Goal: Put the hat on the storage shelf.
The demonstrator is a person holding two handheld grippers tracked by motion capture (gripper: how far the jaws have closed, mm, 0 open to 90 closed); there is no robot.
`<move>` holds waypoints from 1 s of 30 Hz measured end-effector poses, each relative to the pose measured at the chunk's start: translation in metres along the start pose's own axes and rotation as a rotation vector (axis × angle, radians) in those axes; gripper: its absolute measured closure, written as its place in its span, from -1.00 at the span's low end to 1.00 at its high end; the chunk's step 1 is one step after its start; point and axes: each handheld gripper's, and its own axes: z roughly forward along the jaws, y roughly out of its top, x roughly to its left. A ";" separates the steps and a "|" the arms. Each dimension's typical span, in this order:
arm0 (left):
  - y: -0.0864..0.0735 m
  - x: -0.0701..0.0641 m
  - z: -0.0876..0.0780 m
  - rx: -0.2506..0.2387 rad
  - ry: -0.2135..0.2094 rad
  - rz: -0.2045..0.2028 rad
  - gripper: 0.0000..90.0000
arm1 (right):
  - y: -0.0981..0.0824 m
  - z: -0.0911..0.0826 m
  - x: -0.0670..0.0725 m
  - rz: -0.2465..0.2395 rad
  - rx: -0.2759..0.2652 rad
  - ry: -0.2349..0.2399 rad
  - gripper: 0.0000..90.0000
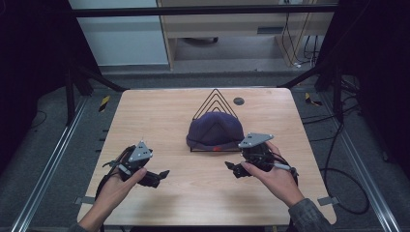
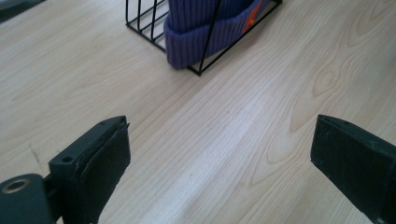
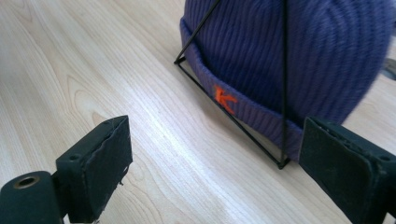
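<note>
We hold the left gripper (image 1: 163,175) over the near left part of the table (image 1: 159,116), its jaws spread wide apart with nothing between them. The right gripper (image 1: 229,167) sits over the near right part, jaws likewise spread and empty, just near of the wire rack (image 1: 214,99). Our left hand (image 1: 116,188) and right hand (image 1: 275,179) come in from the near edge.

The purple knit hat (image 1: 214,129) lies draped in the rack at the middle of the table, slightly toward the far side. From above we see the rack's triangular wire loops rising behind the hat. The right gripper view adds what the high view cannot make out: a small orange letter (image 3: 223,99) stitched on the hat's folded brim, and the rack's base wire (image 3: 233,121) running along the wood under that brim. The left gripper view shows the rack's upright bars (image 2: 144,18) and the hat's ribbed brim (image 2: 196,44) pressing against them.

Bare wood lies open between the two grippers and along the left side. A small dark disc (image 1: 238,101) sits near the far edge, right of the rack.
</note>
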 end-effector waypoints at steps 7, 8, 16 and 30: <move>-0.014 -0.001 0.004 0.042 -0.005 0.010 -0.90 | -0.005 0.014 0.009 -0.023 0.019 0.016 -0.75; -0.016 -0.001 0.005 0.053 -0.004 0.017 -0.90 | -0.005 0.016 0.011 -0.025 0.023 0.019 -0.74; -0.030 -0.003 0.017 0.087 -0.019 0.016 -0.90 | -0.014 0.033 0.021 -0.031 0.054 0.052 -0.74; -0.058 0.010 0.039 0.152 -0.015 -0.054 -0.91 | -0.033 0.058 0.024 -0.005 0.111 0.081 -0.76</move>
